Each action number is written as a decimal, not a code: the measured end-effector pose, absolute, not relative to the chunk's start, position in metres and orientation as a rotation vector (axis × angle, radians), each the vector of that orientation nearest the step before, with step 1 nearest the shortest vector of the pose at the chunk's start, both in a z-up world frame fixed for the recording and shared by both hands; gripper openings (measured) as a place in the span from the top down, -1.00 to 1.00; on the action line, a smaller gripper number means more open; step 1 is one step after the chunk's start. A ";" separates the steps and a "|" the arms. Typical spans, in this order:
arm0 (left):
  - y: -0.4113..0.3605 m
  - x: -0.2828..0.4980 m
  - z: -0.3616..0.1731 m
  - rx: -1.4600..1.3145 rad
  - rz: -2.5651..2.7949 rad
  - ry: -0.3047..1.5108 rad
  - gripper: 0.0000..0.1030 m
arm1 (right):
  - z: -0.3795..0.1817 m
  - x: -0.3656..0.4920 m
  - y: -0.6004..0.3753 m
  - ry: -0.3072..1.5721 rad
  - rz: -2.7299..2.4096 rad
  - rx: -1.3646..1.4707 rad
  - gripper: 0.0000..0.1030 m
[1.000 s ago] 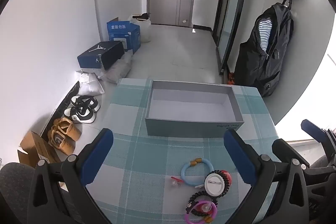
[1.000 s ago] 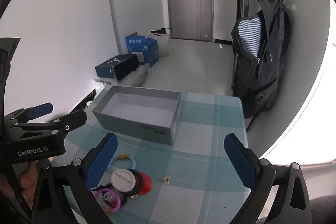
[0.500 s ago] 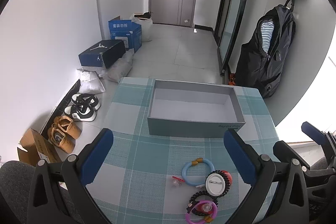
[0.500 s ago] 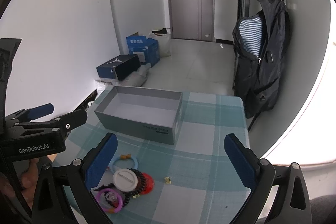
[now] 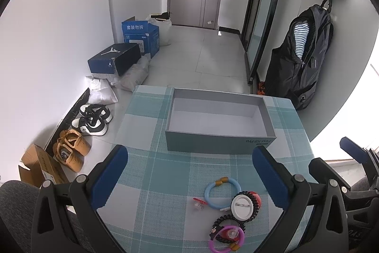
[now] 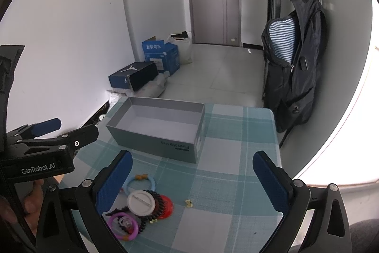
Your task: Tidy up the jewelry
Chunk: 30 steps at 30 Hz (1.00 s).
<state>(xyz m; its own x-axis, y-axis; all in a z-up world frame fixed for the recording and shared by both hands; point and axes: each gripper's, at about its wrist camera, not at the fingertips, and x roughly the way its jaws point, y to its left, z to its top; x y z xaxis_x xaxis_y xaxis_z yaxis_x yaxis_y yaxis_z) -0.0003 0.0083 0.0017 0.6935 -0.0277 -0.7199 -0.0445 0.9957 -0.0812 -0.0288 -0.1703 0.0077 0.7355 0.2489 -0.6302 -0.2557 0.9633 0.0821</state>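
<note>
An empty grey box (image 5: 220,125) (image 6: 158,127) stands on the checked tablecloth (image 5: 151,184). In front of it lies a small heap of jewelry: a light blue bangle (image 5: 222,189) (image 6: 140,182), a white round badge (image 5: 242,203) (image 6: 141,202) on a black beaded bracelet, a red disc (image 6: 165,206), a purple ring (image 5: 227,238) (image 6: 123,227) and a small clear-red clip (image 5: 198,202). A tiny yellow piece (image 6: 188,203) lies apart to the right. My left gripper (image 5: 189,172) hangs open above the heap. My right gripper (image 6: 191,172) is open too, with the heap by its left finger.
The table's far edge drops to a tiled floor with shoes (image 5: 92,119), a dark shoebox (image 5: 113,59), a blue carton (image 5: 139,36) and a cardboard box (image 5: 39,166) on the left. A black backpack (image 5: 300,63) hangs at the right wall. A hand (image 6: 30,200) holds the left gripper.
Both cameras have risen and tipped slightly, so the box and the jewelry sit a little lower in view. Nothing on the table has moved, and both grippers stay open.
</note>
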 end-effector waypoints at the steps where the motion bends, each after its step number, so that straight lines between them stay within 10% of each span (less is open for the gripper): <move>1: 0.008 0.000 0.002 -0.092 0.014 0.803 -0.98 | 0.008 -0.029 -0.170 0.689 0.275 -0.011 -0.99; 30: 0.016 -0.003 -0.005 -0.126 -0.004 0.823 -0.98 | 0.008 -0.029 -0.171 0.697 0.280 -0.024 -0.99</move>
